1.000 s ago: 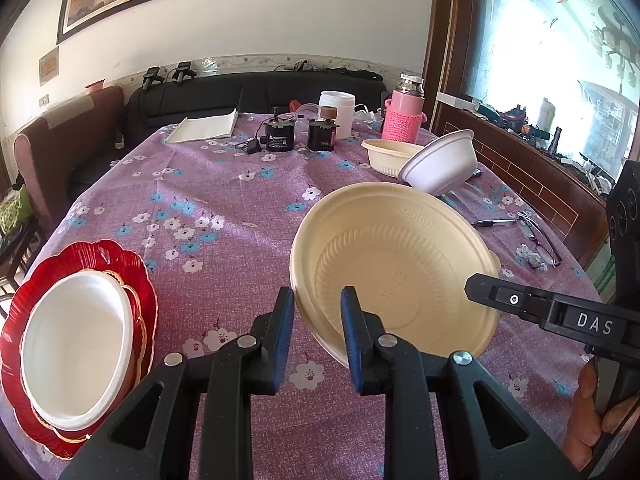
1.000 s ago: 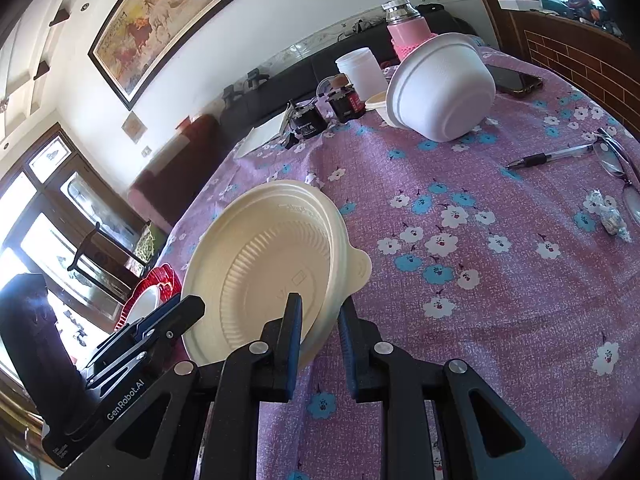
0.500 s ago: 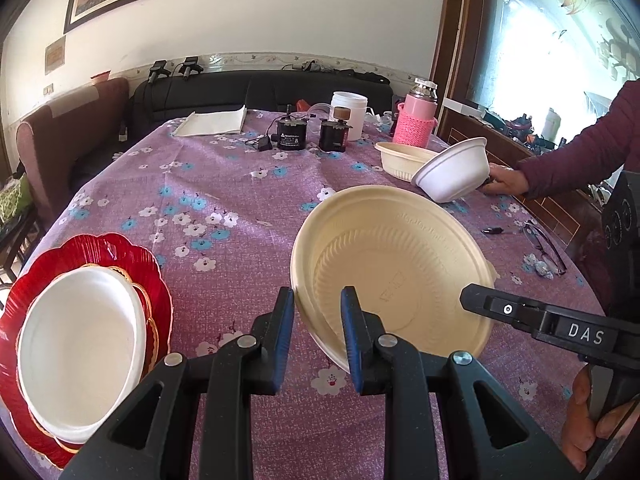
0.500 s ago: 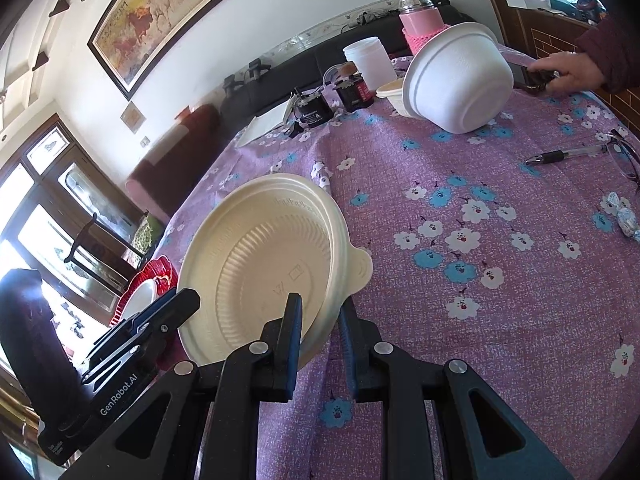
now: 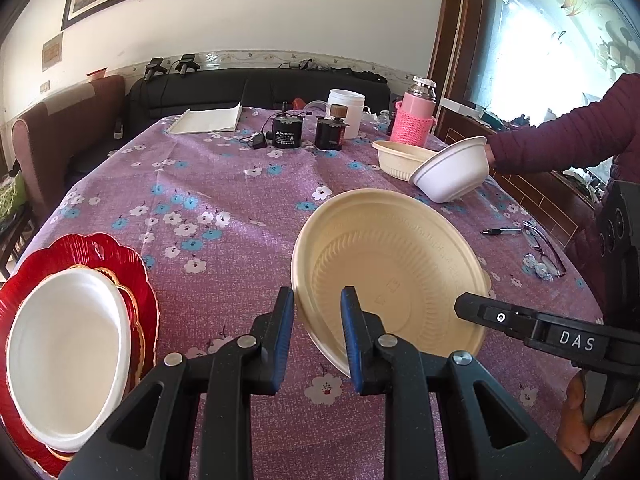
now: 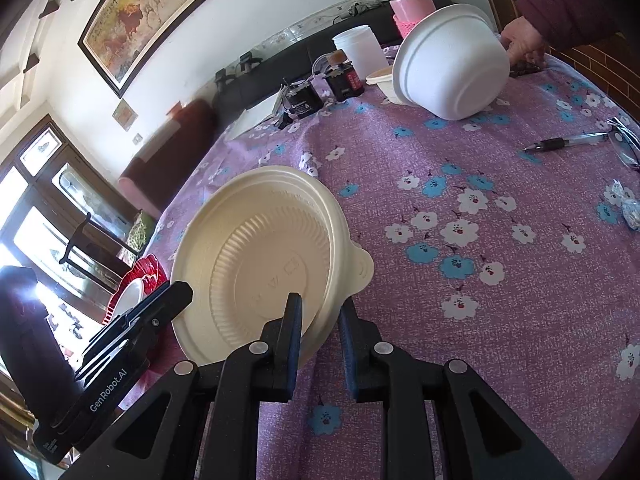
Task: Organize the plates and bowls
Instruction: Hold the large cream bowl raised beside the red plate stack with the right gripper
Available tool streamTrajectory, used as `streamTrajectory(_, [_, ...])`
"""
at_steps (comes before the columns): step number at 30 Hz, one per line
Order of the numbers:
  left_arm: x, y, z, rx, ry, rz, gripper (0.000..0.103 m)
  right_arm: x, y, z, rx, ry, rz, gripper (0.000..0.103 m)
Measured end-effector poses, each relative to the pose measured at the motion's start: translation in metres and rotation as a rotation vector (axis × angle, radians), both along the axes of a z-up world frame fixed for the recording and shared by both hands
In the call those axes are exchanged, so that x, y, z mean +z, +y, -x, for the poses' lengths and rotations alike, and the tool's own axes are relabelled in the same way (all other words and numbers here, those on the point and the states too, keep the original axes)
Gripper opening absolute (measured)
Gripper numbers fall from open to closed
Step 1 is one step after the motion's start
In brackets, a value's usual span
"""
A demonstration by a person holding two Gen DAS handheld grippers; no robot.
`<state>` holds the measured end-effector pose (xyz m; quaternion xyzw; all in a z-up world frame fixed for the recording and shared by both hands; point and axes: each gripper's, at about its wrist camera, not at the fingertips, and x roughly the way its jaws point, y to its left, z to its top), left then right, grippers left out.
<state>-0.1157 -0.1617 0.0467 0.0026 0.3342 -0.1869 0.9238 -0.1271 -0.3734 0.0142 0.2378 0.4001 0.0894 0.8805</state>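
As we worked from the left, we noted a white plate (image 5: 66,344) stacked on a red plate (image 5: 92,250). Our left gripper (image 5: 316,312) and right gripper (image 6: 318,322) both clamped the cream bowl (image 5: 384,276), tilted above the tablecloth (image 5: 224,200).

1. The left tool (image 5: 316,312) is pinching the cream plate (image 5: 392,268) by its rim, tilted.
2. The right tool (image 6: 318,320) is gripping the opposite rim, fingers nearly closed.
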Motion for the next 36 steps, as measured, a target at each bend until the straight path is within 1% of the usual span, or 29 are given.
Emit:
streamTrajectory(19, [0.011,0.004,0.01,0.014,-0.03,-0.006,0.022,0.009,0.002,0.009,0.01,-0.03,-0.016,0.02])
streamTrajectory(36, [0.027,0.031,0.024,0.031,-0.069,0.04,0.022,0.03,0.023,0.018,0.034,-0.055,-0.003,0.02])
